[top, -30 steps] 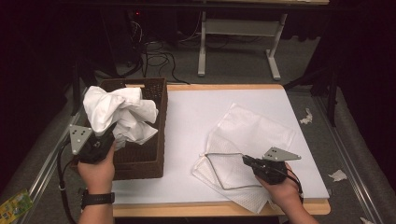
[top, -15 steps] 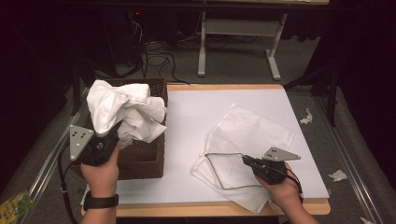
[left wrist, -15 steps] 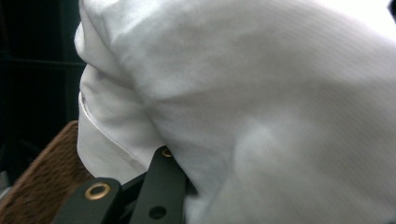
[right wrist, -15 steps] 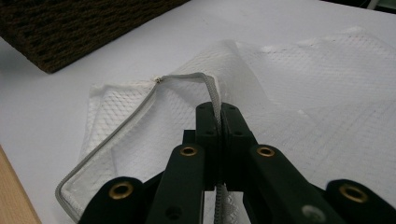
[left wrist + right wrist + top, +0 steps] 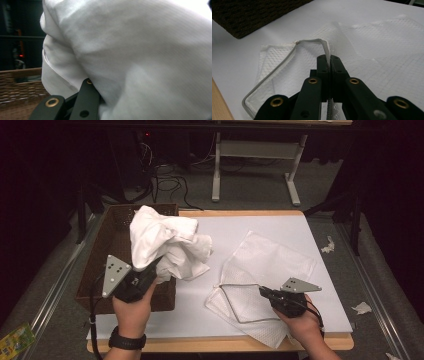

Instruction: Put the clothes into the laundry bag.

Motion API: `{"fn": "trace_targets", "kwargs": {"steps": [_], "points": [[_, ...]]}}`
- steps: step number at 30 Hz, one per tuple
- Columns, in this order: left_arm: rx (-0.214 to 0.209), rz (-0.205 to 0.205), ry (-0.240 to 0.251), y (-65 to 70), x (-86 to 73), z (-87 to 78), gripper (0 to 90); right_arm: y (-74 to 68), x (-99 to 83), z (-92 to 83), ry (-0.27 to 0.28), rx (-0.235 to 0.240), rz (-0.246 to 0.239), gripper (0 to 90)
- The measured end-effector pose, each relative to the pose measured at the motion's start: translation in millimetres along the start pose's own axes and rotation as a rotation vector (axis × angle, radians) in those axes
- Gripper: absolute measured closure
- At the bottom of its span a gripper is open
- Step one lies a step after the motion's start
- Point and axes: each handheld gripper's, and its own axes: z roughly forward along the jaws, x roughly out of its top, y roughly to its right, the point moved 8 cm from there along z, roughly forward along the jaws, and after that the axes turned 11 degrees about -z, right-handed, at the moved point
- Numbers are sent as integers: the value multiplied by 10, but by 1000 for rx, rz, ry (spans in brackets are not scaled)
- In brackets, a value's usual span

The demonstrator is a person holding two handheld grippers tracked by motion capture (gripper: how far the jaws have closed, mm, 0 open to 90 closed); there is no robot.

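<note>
A bunched white cloth (image 5: 167,245) hangs in the air over the right edge of the brown wicker basket (image 5: 107,255), with my left gripper (image 5: 156,268) shut on its lower part. In the left gripper view the cloth (image 5: 140,57) hides most of the jaws. A white mesh laundry bag (image 5: 265,270) lies flat on the white tabletop (image 5: 260,227), its grey zipper edge (image 5: 235,292) lifted open. My right gripper (image 5: 263,292) is shut on that zipper edge (image 5: 325,48), near the table's front.
The basket stands at the table's left side. A table leg frame (image 5: 255,165) and cables (image 5: 167,175) lie on the floor beyond the far edge. Scraps of white paper (image 5: 362,308) lie on the floor at the right.
My left gripper has carried the white cloth up and to the right, from over the basket toward the mesh bag. The right gripper has stayed put on the zipper edge.
</note>
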Motion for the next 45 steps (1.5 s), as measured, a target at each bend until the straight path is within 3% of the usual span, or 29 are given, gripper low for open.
{"fn": "trace_targets", "kwargs": {"steps": [7,20,22,28,34,37,40,45], "points": [[-63,-17,-37,180,-167,89,754,-5,-1,-1,-3,0,-1,883],[-171,-6,-118,511,-541,194,753,-19,14,9,-3,0,0,885],[-172,9,-126,538,-587,176,753,-21,17,23,-3,3,-3,886],[-195,-26,-128,566,-798,146,753,-40,65,67,1,3,14,888],[-211,-29,-163,579,-982,189,753,-37,121,107,9,3,24,888],[-212,-27,-167,582,-986,213,753,-2,198,123,24,-6,45,888],[-208,-18,-152,575,-926,227,753,6,284,143,30,-15,30,889],[-191,-12,-88,542,-702,182,753,29,514,228,63,-41,22,890]]}}
